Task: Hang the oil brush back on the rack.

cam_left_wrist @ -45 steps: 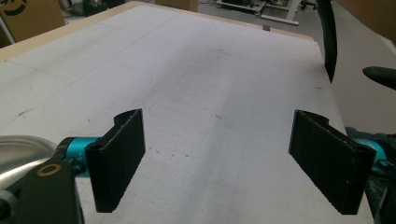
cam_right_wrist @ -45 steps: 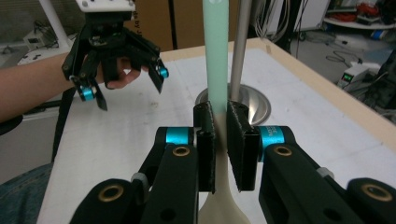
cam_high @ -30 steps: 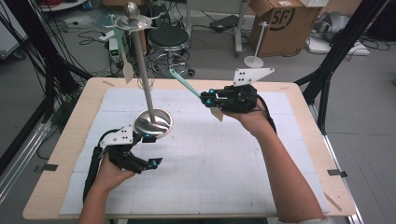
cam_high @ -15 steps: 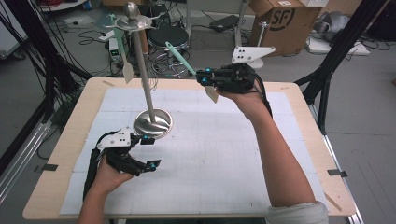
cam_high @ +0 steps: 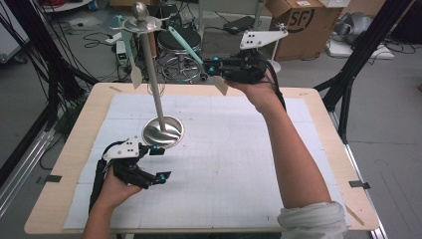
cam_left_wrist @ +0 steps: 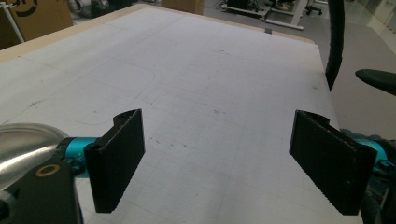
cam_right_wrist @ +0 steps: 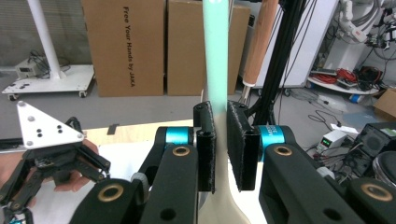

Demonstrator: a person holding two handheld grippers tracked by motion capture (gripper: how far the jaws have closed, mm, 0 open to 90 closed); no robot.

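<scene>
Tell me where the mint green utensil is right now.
In the high view the mint green utensil is clamped in the right gripper, raised over the table's far edge, right of the metal stand.

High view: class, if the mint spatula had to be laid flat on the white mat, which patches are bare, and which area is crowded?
Bare: the mat between the stand's round base and the right forearm, and its near edge. Also the far left corner behind the base. Crowded: the near left, where the open left hand-held gripper sits against the base. The right hand-held gripper holds the mint spatula aloft.
</scene>
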